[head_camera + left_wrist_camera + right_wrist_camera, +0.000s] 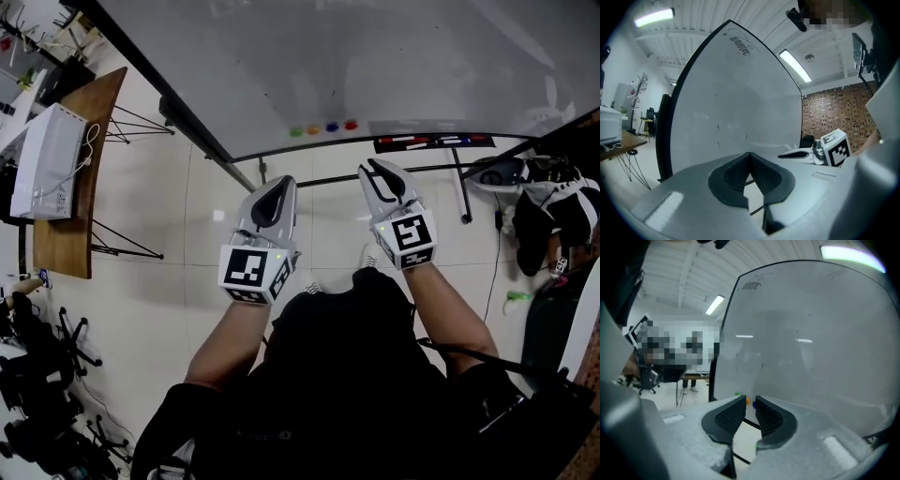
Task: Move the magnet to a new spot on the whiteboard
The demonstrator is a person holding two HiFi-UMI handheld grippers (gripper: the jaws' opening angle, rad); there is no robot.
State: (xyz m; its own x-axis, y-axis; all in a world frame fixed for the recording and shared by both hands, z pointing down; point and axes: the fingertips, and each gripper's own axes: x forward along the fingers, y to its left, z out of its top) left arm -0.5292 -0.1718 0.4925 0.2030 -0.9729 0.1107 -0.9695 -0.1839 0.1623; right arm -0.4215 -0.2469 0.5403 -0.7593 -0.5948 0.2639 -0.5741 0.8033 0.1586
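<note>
The whiteboard (375, 56) stands in front of me. Along its lower edge sits a row of small round magnets: green (296, 131), orange (313, 129), blue (332, 127) and red (351, 124). My left gripper (279, 181) is held short of the board, below and left of the magnets, jaws shut and empty; its view (750, 155) faces the bare whiteboard (740, 103). My right gripper (373, 166) is just below the red magnet, apart from it. Its jaws (750, 401) stand slightly open with nothing between them; the green magnet (737, 393) and orange magnet (747, 401) show beyond the gap.
A marker tray (433, 142) with pens hangs under the board's right part. A wooden table (66, 216) with a white device (42, 159) stands at left. Bags (553, 206) lie at right, office chairs (37, 366) at lower left. The board's stand legs (463, 187) reach onto the tiled floor.
</note>
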